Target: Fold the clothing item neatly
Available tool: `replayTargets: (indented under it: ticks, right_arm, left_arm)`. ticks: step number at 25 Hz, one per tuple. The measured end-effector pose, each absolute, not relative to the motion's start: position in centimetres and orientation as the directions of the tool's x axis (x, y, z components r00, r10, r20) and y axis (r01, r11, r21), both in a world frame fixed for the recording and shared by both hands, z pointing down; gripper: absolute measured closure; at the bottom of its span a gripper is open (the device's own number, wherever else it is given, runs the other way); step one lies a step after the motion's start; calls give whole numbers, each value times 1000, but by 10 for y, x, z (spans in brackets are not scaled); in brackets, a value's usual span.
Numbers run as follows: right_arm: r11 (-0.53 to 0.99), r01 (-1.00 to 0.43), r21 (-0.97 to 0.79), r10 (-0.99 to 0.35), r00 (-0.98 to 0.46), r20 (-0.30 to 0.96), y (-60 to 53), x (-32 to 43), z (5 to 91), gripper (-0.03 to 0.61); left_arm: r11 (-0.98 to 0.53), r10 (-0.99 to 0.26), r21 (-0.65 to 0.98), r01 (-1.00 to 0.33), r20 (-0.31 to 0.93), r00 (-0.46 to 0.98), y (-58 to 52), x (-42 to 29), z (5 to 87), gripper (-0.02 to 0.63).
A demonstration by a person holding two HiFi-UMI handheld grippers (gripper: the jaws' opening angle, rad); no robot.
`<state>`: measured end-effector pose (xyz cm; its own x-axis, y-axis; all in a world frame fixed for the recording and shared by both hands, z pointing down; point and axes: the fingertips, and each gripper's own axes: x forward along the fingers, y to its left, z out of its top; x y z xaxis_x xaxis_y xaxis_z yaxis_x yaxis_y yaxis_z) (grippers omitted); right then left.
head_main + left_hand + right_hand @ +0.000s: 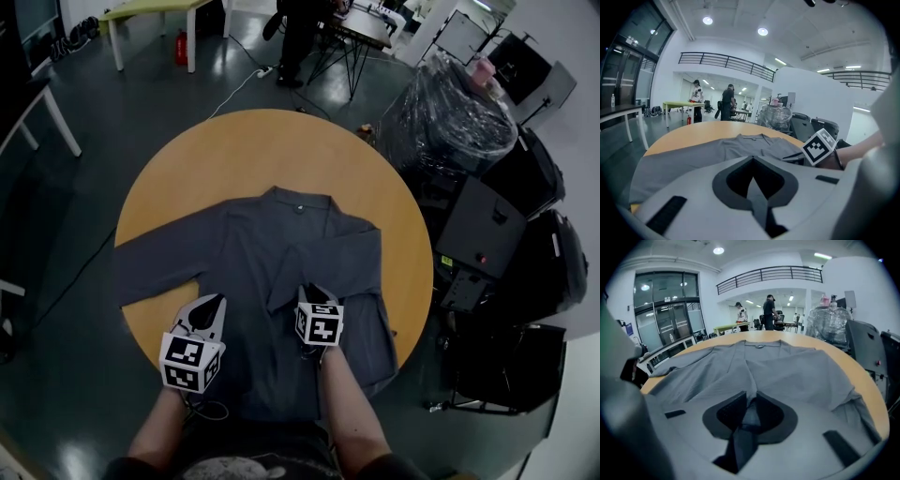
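Shirt, grey, long-sleeved, soft woven cloth [248, 272], lay spread collar-away on a round tan wooden table [253, 150]. Head view: one sleeve [328, 262] was folded across the chest, the other outstretched; left gripper [211, 305] and right gripper [314, 291] were both over the lower body. Judged light, limp and quick to crease or slide; best taken at cuff, hem corner or shoulder seam. Left gripper view: jaws were pressed together, nothing between. Right gripper view: jaws stood partly apart, the folded sleeve's end lying between them, apparently unpinched.
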<state>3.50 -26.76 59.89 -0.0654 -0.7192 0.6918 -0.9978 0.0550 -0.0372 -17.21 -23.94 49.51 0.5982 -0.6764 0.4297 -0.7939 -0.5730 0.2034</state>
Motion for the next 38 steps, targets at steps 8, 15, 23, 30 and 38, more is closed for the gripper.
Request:
replayTargets:
  ticks: [8, 15, 23, 30, 38]
  right_arm:
    - [180, -983, -25, -801, -162, 577, -290, -17, 546, 569]
    - [350, -937, -19, -754, -294, 587, -314, -92, 545, 569]
    - [400, -916, -23, -754, -343, 560, -303, -121, 541, 520]
    - [315, -949, -17, -739, -256, 623, -271, -90, 564, 520]
    - [436, -898, -60, -665, -367, 651, -250, -101, 586, 520]
  left_arm:
    - [-554, -689, 219, -803, 420, 590, -246, -184, 495, 606]
    - [-517, -707, 231, -824, 427, 563, -245, -207, 499, 606]
    - [-504, -717, 229, -833, 427, 551, -243, -221, 498, 606]
    - [-503, -714, 221, -835, 437, 547, -236, -219, 499, 606]
    - [-450, -749, 176, -876, 460, 477, -208, -220, 499, 606]
